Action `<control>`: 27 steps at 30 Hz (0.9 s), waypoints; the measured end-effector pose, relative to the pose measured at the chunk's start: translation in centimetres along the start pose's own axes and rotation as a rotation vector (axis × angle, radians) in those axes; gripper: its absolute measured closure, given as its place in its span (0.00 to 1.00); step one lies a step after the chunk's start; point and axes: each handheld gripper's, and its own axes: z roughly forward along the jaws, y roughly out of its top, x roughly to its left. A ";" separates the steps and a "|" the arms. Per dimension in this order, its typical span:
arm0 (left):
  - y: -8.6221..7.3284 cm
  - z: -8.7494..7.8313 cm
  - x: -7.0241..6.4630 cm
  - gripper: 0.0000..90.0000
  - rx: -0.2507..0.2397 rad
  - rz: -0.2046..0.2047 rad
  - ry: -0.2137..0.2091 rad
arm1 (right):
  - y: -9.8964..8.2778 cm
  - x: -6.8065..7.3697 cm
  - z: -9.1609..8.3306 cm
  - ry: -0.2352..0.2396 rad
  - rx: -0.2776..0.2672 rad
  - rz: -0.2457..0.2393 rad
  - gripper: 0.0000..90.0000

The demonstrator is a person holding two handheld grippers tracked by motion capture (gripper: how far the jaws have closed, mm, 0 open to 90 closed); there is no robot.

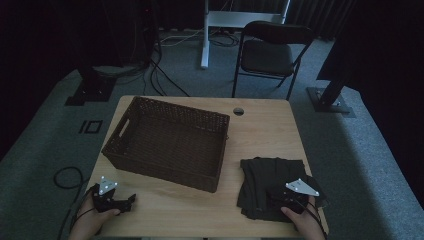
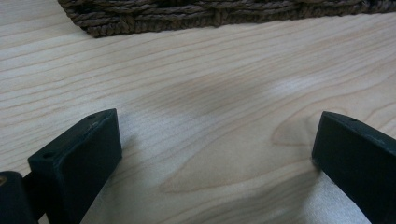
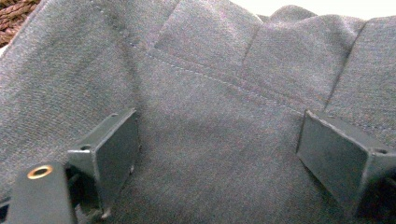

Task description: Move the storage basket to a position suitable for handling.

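Folded dark garment (image 1: 272, 186) lies at the wicker basket's (image 1: 167, 141) four o'clock: the right gripper (image 3: 217, 154), jaws apart over it, should pinch through every layer.

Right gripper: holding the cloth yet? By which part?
No. The right gripper has its fingers spread open over the folded dark cloth, clamping nothing. The left gripper is open over bare table.

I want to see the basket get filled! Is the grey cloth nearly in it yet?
Not yet. Nothing looks done: the basket holds nothing, and the folded cloth lies on the table beside it. In hand: the right gripper sits over the cloth, fingers open, not pinching. The left gripper is open above bare wood by the basket. Left, probably: grabbing the cloth and lifting it in.
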 end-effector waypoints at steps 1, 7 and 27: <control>0.0 0.0 0.0 0.02 -0.002 0.008 -0.008 | 0.0 0.0 0.0 -0.001 0.000 -0.001 0.14; -0.3 -0.3 0.2 0.02 -0.001 0.048 -0.046 | 0.0 0.1 -0.1 0.000 -0.008 -0.003 0.14; 0.1 -2.0 2.2 0.06 -0.049 0.025 -0.065 | 3.2 2.2 -0.4 0.056 -0.068 0.023 0.14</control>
